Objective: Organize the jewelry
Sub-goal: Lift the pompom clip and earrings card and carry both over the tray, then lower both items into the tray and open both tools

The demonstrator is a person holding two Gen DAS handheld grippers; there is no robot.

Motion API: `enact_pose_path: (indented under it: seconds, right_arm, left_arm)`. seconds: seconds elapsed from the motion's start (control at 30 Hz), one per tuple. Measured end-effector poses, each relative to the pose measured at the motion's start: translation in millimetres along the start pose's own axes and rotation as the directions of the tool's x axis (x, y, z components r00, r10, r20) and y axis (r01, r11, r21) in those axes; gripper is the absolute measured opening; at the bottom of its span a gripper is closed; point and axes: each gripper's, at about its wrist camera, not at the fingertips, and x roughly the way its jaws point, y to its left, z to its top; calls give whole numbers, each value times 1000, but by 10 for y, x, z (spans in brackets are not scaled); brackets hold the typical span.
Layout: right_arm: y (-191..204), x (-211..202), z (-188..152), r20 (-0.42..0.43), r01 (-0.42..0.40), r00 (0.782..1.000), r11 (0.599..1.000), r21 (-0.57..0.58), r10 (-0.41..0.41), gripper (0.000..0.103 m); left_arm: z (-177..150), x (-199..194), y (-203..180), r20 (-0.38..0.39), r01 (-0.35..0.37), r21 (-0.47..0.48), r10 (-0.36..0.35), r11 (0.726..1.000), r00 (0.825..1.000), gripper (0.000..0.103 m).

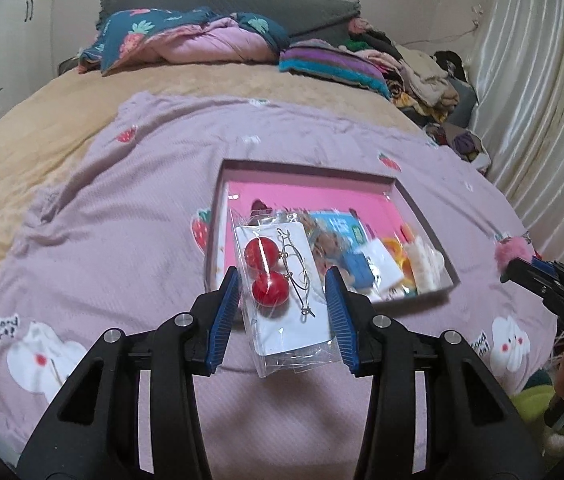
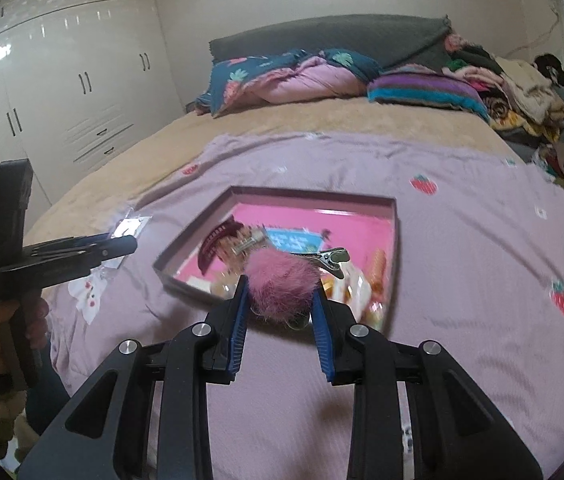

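While both of my grippers hang above the lilac bedspread [image 1: 129, 208], each already carries something for the pink-lined box [image 1: 306, 170]. My left gripper [image 1: 284, 294] has its jaws pressed against the edges of a clear packet of earrings [image 1: 282, 280], two red balls and thin wire hoops on a white card; the packet's long axis runs along my fingers, straight toward the box, with its far end already overlapping the box's near-left corner as I look down on it. My right gripper [image 2: 279, 294] is clamped on a pink pom-pom hair clip [image 2: 282, 284], the fluff squeezed between the pads and the metal alligator clip sticking out ahead and to the right, over the box's contents. Seen from the right wrist, the box [image 2: 396, 240] lies directly ahead and below, already part filled with a dark red claw clip [image 2: 215, 246], a blue card and small orange and white pieces. What matters for the coming move, I judge, is that both loads point at the same tray from its near side: the left comes in over the left corner, the right over the near-right part, so the two should stay well apart. Neither load is clearly nearer, and I cannot tell how high either hangs above the rim.
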Motion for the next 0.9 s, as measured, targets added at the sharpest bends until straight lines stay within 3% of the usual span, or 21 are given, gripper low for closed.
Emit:
enact_pose_path:
  seconds: [0.47, 0.9]
  right_arm:
    - [91, 334, 403, 16, -3, 1000, 1000, -21, 3, 28]
    - [-64, 880, 190, -91, 34, 995, 999, -12, -35, 28]
  left_arm:
    - [260, 338, -2, 8, 32, -10, -32, 999, 999, 35]
    - [215, 868, -53, -77, 56, -10, -57, 998, 995, 35]
